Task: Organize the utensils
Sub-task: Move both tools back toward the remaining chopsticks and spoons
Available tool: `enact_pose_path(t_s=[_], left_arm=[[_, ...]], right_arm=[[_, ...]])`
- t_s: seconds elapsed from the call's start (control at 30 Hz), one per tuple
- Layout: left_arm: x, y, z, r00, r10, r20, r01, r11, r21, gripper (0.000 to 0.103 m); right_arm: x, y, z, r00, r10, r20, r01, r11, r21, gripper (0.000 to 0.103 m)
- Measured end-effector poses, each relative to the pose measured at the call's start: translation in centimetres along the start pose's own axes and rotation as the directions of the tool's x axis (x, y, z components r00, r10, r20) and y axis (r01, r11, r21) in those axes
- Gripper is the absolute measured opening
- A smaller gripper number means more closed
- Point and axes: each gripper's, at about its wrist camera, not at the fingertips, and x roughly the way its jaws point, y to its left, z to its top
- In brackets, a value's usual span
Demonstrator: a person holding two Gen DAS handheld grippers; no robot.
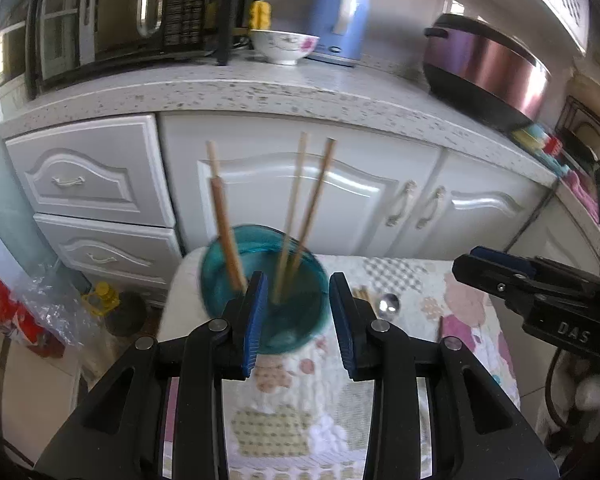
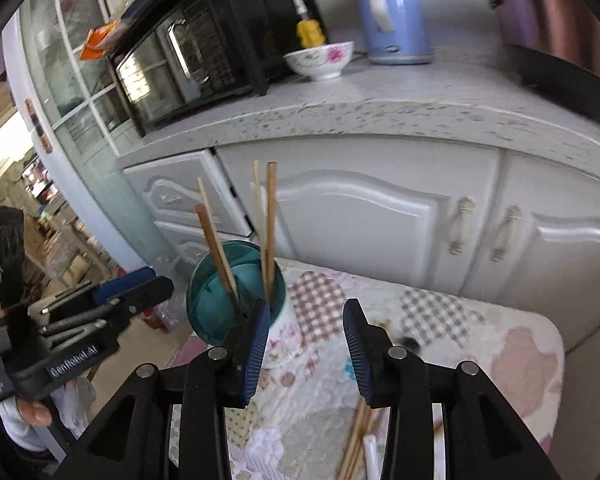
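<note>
A teal cup (image 1: 296,320) stands on the patterned cloth with several wooden chopsticks (image 1: 224,224) upright in it; it also shows in the right wrist view (image 2: 216,304). My left gripper (image 1: 298,320) is open, its jaws on either side of the cup, just in front of it. My right gripper (image 2: 306,344) is open and empty, to the right of the cup; it shows at the right of the left wrist view (image 1: 500,272). More chopsticks (image 2: 358,440) and a white utensil handle (image 2: 372,456) lie on the cloth below the right gripper. A metal spoon bowl (image 1: 389,304) lies right of the cup.
The small table wears a quilted patchwork cloth (image 1: 440,320). Behind it are white cabinets (image 1: 340,192) under a speckled counter (image 1: 300,88) carrying an oven (image 1: 140,12), a flowered bowl (image 1: 284,46), a blue kettle (image 1: 340,20) and a purple cooker (image 1: 488,64). Bags and a bottle (image 1: 100,300) sit on the floor at left.
</note>
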Motion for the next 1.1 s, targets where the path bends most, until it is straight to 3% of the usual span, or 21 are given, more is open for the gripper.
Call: enact_pose_path(t_s=[0.3, 0.5, 1.1], left_arm=[[0.9, -5.5, -1.6, 0.999, -0.032, -0.018, 0.033, 0.998, 0.048, 0.031], [1.3, -8.2, -2.4, 0.999, -0.049, -0.021, 0.051, 0.994, 0.095, 0.031], [3.2, -9.5, -3.3, 0.995, -0.067, -0.078, 0.074, 0.992, 0.099, 0.033]], right_arm=[[-4.9, -1.6, -3.1, 0.989, -0.138, 0.043, 0.137, 0.99, 0.032, 0.04], [-6.4, -3.2, -4.8, 0.985, -0.166, 0.047, 0.162, 0.984, 0.079, 0.041], [-5.8, -4.8, -6.2, 0.975, -0.222, 0.008, 0.219, 0.969, 0.113, 0.044]])
